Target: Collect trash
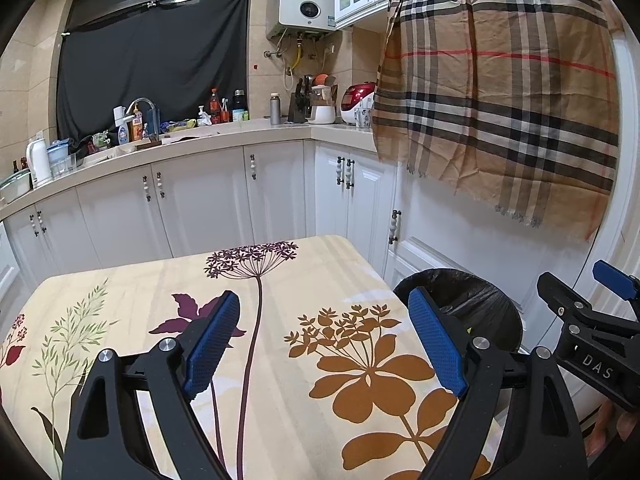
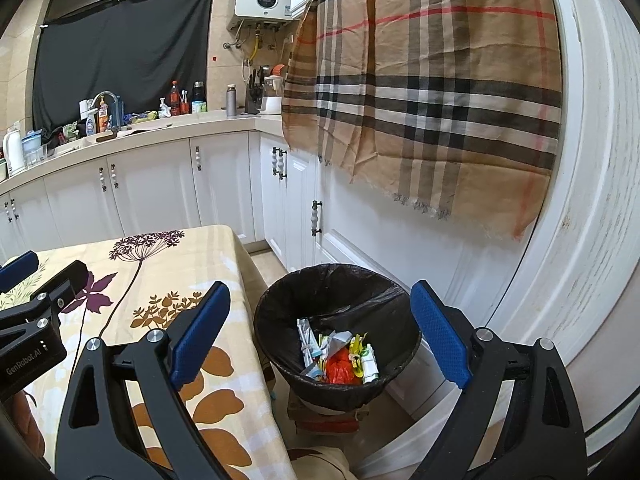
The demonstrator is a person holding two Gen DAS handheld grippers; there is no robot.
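A: With both tools spread wide and pinching nothing, time to scan. Left gripper (image 1: pixel 324 344) over the flowered tablecloth (image 1: pixel 160 280), right gripper (image 2: pixel 320 336) above the bin (image 2: pixel 276 304).

B: Any scraps left on the cloth?

A: None visible. Wrappers (image 2: pixel 340 356) already down in the black liner, at six o'clock inside the bin; bin itself at three o'clock off the table's edge.

B: Best way on?

A: Probably sweep the view slowly across the table, keep jaws wide, avoid snagging the hanging plaid cloth (image 2: pixel 432 92).

"DAS" on the right gripper (image 1: pixel 612 300) body, "GenRobot.AI" on the left gripper (image 2: pixel 24 280) body
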